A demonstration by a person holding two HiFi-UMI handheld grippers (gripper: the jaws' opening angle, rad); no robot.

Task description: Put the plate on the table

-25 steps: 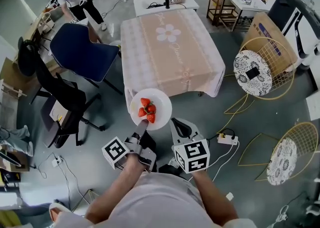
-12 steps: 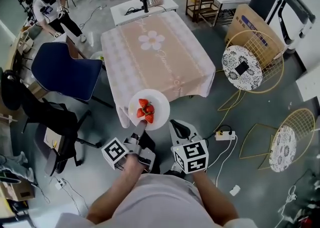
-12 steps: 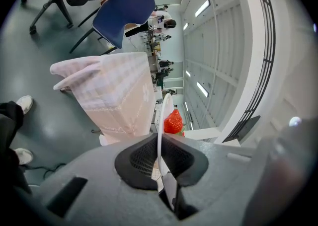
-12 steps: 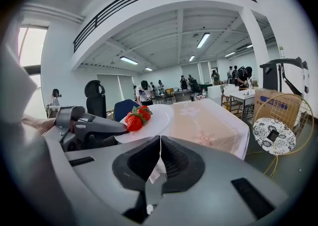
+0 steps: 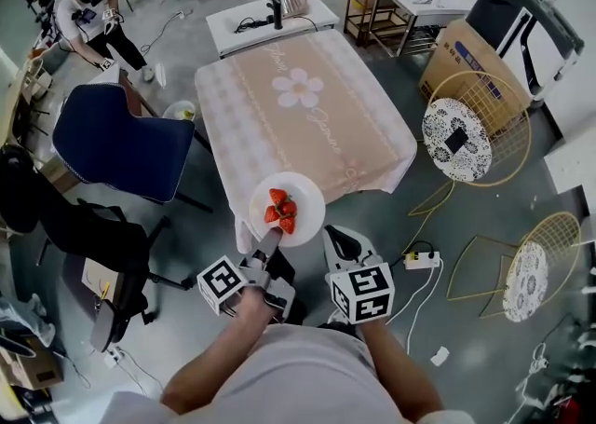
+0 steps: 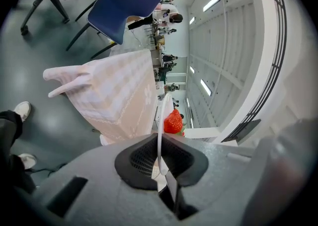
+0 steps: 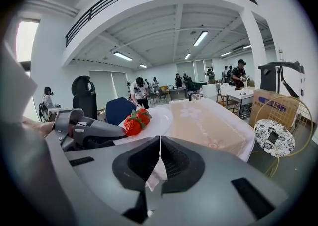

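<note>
A white round plate (image 5: 306, 195) carrying a few red strawberries (image 5: 280, 210) was held in the air just at the near edge of the table (image 5: 307, 124), not yet resting on it. The left gripper (image 5: 268, 243) had its jaws clamped on the plate's near rim. In the left gripper view, the thin white rim (image 6: 160, 120) ran straight into the seam between the jaws, with a strawberry (image 6: 172, 121) beyond.

The plate looked stiff, smooth and probably breakable. Held by one edge only, its weight and the fruit's hung out past the jaws, so it would likely want to droop or slip. The strawberries looked loose and could roll if it tipped. The rim seemed the only sensible place to grip, and the far rim was free for a second hold.

The right gripper (image 5: 340, 243) hung just right of the plate, its jaws pressed together on no part of it. A pale sliver showed at their seam, and I could not tell what it was. In its view the plate (image 7: 160, 117) sat roughly level, with the table behind.

The table wore a pink cloth with a white flower and a line of script too small to read. A cardboard box (image 5: 466, 45) to the right bore blue print, also unreadable.
</note>
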